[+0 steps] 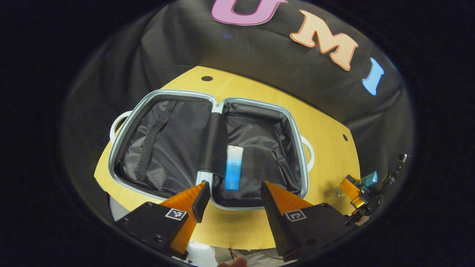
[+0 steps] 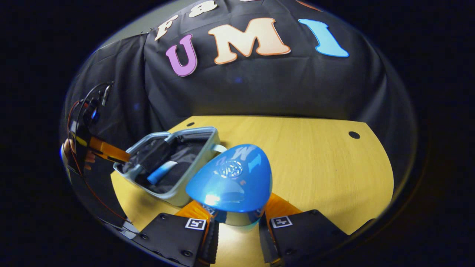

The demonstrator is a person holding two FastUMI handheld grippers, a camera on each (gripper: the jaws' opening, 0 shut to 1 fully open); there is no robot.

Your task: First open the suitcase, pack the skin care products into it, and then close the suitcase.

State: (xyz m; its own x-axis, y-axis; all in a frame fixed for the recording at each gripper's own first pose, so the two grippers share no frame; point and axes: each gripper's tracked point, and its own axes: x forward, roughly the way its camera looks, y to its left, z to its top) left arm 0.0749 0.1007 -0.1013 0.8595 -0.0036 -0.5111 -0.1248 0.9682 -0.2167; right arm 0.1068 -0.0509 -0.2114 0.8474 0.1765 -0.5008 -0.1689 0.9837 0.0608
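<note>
Nearest the lens in the right gripper view, a blue-capped skin care bottle [image 2: 231, 183] sits pinched between the fingers of the right gripper [image 2: 237, 224], lifted above the wooden table [image 2: 326, 167], probably so it can be carried over the rim of the suitcase [image 2: 193, 163]. The suitcase lies open and flat on the table to the bottle's left. Inside its right half rests a white-and-blue tube [image 1: 233, 168], just beside the central hinge. The left gripper [image 1: 232, 202] hovers at the suitcase's near edge, fingers spread wide and holding nothing, seemingly free after placing the tube.
</note>
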